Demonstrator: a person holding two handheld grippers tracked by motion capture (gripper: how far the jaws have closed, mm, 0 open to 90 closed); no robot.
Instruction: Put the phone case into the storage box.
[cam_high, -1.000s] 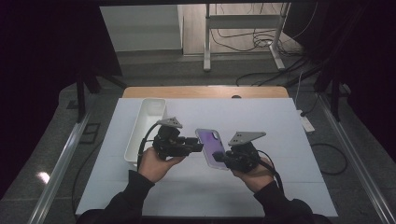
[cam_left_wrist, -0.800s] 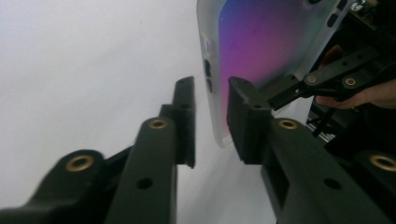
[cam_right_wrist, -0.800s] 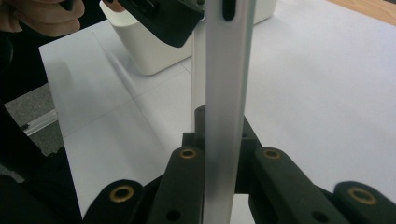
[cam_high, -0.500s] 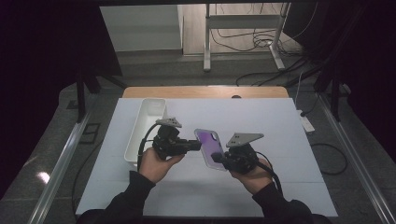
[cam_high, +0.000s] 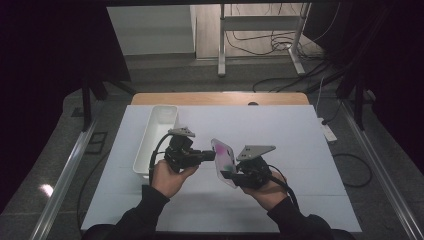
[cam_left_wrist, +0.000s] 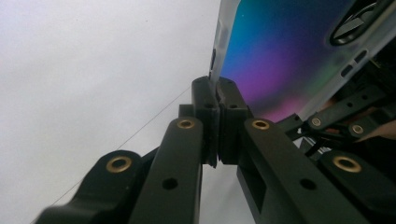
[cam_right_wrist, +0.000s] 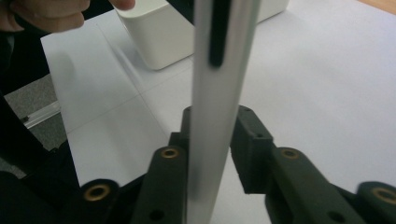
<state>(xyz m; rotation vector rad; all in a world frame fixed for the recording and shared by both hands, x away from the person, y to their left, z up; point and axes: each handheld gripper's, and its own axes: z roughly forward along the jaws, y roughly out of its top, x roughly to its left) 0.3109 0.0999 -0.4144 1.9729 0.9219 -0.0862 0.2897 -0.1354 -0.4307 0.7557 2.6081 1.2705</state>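
Currently the purple iridescent phone in a clear case (cam_high: 223, 156) hangs above the white table (cam_high: 310, 150), long axis tilted. Left gripper (cam_left_wrist: 215, 95) pinches its edge; right gripper (cam_right_wrist: 215, 140), jaws just opening, straddles it loosely. Left carries it.

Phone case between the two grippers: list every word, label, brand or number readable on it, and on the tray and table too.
None can be read.
Phone case: iridescent blue-purple back, no print visible.
White tray: plain.
White table: plain, thin lines only.
Left gripper and right gripper: black jaws with brass rivets, no markings.
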